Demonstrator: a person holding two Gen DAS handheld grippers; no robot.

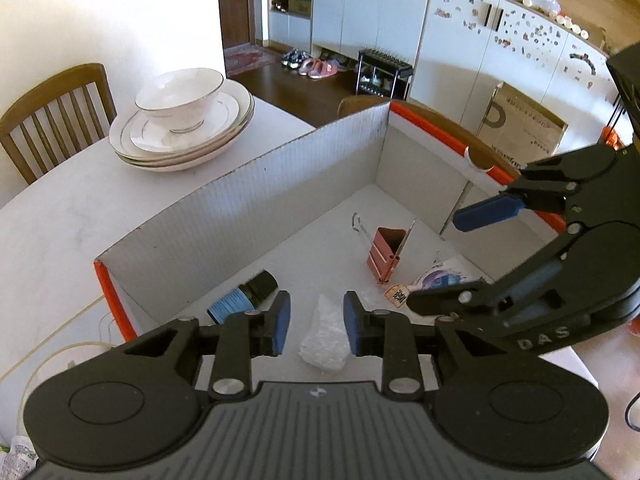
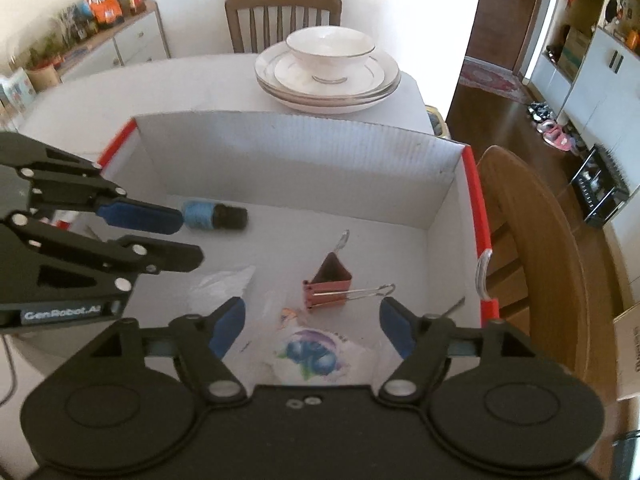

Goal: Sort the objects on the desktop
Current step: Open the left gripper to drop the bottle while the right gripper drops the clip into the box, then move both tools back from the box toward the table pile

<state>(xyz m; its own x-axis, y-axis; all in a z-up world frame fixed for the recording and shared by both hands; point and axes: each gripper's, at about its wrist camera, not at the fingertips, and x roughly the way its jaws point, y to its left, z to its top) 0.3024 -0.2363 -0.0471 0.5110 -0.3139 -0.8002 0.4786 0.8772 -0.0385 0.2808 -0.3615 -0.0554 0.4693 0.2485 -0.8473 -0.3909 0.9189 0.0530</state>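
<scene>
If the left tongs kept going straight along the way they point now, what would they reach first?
Most likely the crumpled clear plastic wrapper lying on the floor of the cardboard box. It sits right between and just beyond the fingertips of the left tongs, which are parted with nothing held. Depth is hard to judge.

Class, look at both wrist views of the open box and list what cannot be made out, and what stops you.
- Small dark bottle with blue label: label text too small, left wrist view; partly behind the left tool in the right wrist view.
- Blueberry-printed white packet: lower edge hidden by the right tool; print blurred.
- Crumpled clear plastic wrapper: contents indistinct in both views.
- Small orange tag: lettering too small.
</scene>
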